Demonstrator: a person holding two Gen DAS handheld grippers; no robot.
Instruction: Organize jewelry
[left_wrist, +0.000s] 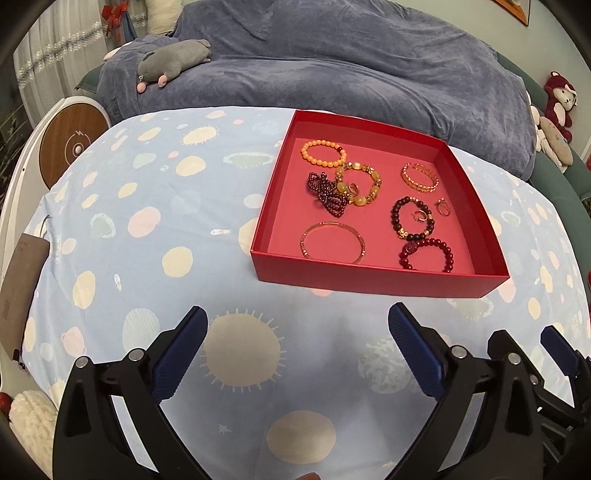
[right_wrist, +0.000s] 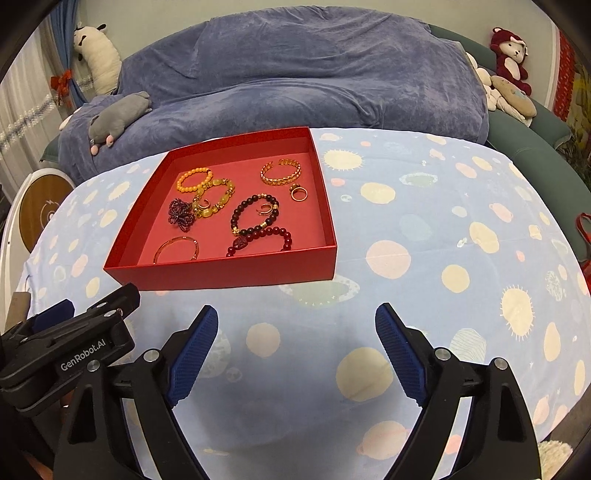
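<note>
A red open box (left_wrist: 369, 284) (right_wrist: 221, 275) sits on the patterned table and holds several pieces: an orange bead bracelet (left_wrist: 323, 152) (right_wrist: 192, 180), a yellow stone bracelet (left_wrist: 360, 183), a dark purple beaded piece (left_wrist: 327, 195) (right_wrist: 181, 216), a gold cuff (left_wrist: 420, 177) (right_wrist: 280, 171), a thin gold bangle (left_wrist: 332, 242) (right_wrist: 176, 249), two dark red bead bracelets (left_wrist: 428, 254) (right_wrist: 258, 236) and small rings (right_wrist: 298, 192). My left gripper (left_wrist: 297, 321) is open and empty, short of the box. My right gripper (right_wrist: 295, 321) is open and empty, near the box's front right.
The table has a light blue cloth with planets (left_wrist: 147, 221). Behind it is a sofa under a blue-grey cover (right_wrist: 314, 81) with a grey plush toy (left_wrist: 173, 61). A round wooden-faced device (left_wrist: 72, 147) stands at the left. Plush toys (right_wrist: 511, 59) sit at the right.
</note>
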